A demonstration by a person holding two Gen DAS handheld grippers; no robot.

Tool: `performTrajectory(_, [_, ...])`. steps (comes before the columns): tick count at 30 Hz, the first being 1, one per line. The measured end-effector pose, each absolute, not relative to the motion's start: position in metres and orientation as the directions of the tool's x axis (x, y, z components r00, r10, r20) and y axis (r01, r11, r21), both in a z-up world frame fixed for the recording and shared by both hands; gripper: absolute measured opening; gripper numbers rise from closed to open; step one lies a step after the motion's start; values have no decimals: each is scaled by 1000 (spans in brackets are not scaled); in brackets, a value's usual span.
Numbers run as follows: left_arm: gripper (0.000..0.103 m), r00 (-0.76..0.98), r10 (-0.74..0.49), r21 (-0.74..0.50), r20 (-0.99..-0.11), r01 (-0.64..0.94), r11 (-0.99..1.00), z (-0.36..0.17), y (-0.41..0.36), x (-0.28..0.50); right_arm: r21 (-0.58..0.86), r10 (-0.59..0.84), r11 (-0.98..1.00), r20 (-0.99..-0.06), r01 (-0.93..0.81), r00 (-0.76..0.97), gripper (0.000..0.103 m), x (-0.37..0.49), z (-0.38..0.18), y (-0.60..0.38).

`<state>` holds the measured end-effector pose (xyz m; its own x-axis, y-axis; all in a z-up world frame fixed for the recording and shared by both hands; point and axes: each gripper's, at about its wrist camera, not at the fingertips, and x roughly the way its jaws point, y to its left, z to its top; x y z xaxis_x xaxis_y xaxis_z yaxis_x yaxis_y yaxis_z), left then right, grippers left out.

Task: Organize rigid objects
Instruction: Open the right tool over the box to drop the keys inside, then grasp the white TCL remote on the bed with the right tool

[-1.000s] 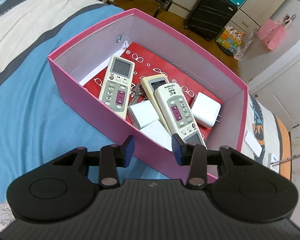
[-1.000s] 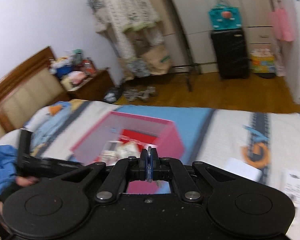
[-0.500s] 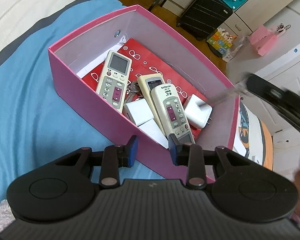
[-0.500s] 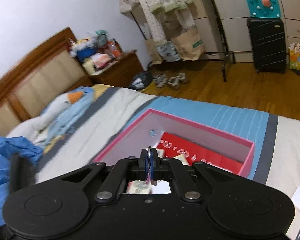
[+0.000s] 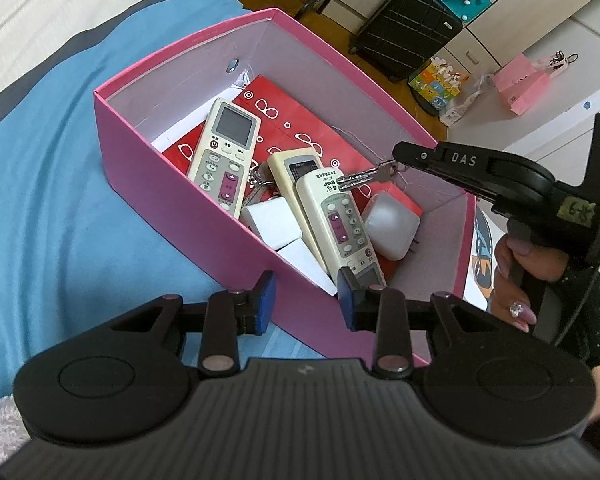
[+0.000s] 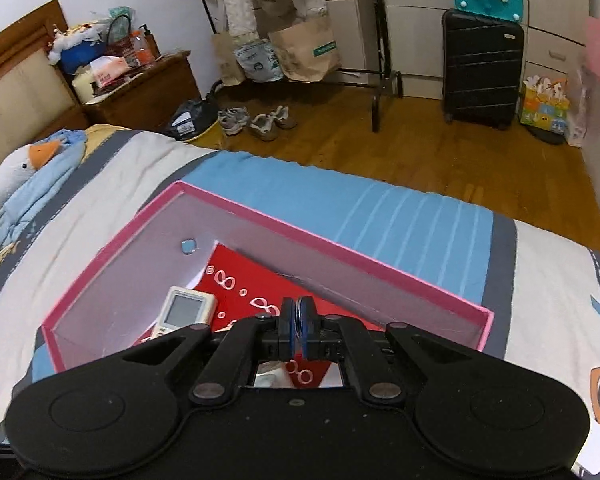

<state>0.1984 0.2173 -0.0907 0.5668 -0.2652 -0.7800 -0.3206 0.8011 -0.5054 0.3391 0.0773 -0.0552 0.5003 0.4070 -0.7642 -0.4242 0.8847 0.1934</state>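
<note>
A silver key [image 5: 360,178] is pinched by its head in the right tongs [image 5: 398,162], whose pads are pressed together on it; its blade sticks out level over the open pink box [image 5: 180,168], just above the top end of a cream remote control [image 5: 340,224]. From the right wrist view the same tongs [image 6: 299,330] show as two blue pads squeezed tight with only a thin metal edge between them, poised above the box interior. Inside the box, on a red printed sheet [image 5: 300,120], lie a larger air-conditioner remote [image 5: 226,152] with a grey screen toward the far left, a second cream remote [image 5: 294,168] partly under the nearer one, a bunch of keys on a ring [image 5: 260,178] between the remotes, a white charger block [image 5: 270,226] against the near wall, and a white plug adapter [image 5: 390,226] with its prongs showing at the right. The left tongs [image 5: 306,300] hover just outside the near wall of the box, their blue pads standing apart with nothing between them, the right pad overlapping the bottom of the nearer remote in view. A hand [image 5: 518,276] grips the handle of the right tool at the right edge. The box sits on a bed [image 5: 40,200] with a blue and cream striped cover; a goose plush [image 6: 16,168] lies near the headboard, and a black suitcase [image 6: 482,66] stands on the wooden floor beyond.
</note>
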Motion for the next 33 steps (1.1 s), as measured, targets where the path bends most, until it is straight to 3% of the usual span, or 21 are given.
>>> performTrajectory(4, [33, 568, -261, -503, -780, -321, 803, -91, 216, 199, 192, 417, 881, -747, -432, 518, 11, 338, -51, 77])
performTrajectory(6, [33, 568, -258, -501, -781, -323, 803, -92, 216, 199, 203, 429, 877, -738, -435, 521, 23, 333, -44, 70])
performTrajectory(12, [33, 568, -255, -498, -783, -325, 804, -92, 215, 199, 217, 446, 873, -716, -436, 537, 33, 304, -10, 35])
performTrajectory(22, [34, 560, -219, -464, -799, -342, 817, -90, 210, 200, 258, 370, 923, -801, -286, 471, 38, 245, 35, -102])
performTrajectory(33, [34, 561, -184, -437, -807, -357, 826, -87, 204, 202, 161, 205, 978, -871, -135, 447, 57, 238, -16, -214])
